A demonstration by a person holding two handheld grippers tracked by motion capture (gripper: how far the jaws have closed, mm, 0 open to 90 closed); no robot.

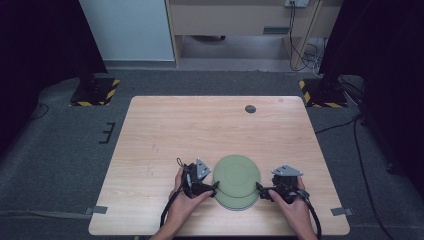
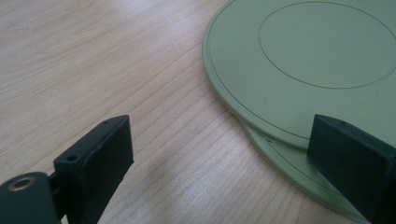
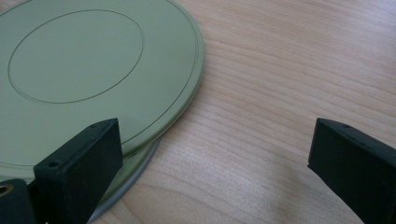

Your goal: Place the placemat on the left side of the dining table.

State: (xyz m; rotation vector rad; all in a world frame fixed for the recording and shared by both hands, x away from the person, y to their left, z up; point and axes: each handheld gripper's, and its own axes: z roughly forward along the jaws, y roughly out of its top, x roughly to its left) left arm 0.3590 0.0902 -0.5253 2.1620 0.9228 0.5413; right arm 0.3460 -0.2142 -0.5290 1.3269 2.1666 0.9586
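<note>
Two pale green plates lie stacked near the table's front edge. The top plate (image 1: 236,174) (image 2: 303,60) (image 3: 93,70) is shifted a little off the lower plate (image 1: 240,205) (image 2: 289,163) (image 3: 137,165), whose rim peeks out. My left gripper (image 1: 214,188) (image 2: 224,149) is open at the stack's left edge, one jaw over the plate rim and the other over bare wood. My right gripper (image 1: 261,189) (image 3: 215,158) is open at the stack's right edge, also straddling the rim. Neither gripper holds anything.
The wooden table (image 1: 200,130) has a small grey round cap (image 1: 250,109) near its far edge. Grey tape tabs (image 1: 99,209) mark the front corners. Two stands with yellow-black bases (image 1: 95,91) rest on the carpet behind the table.
</note>
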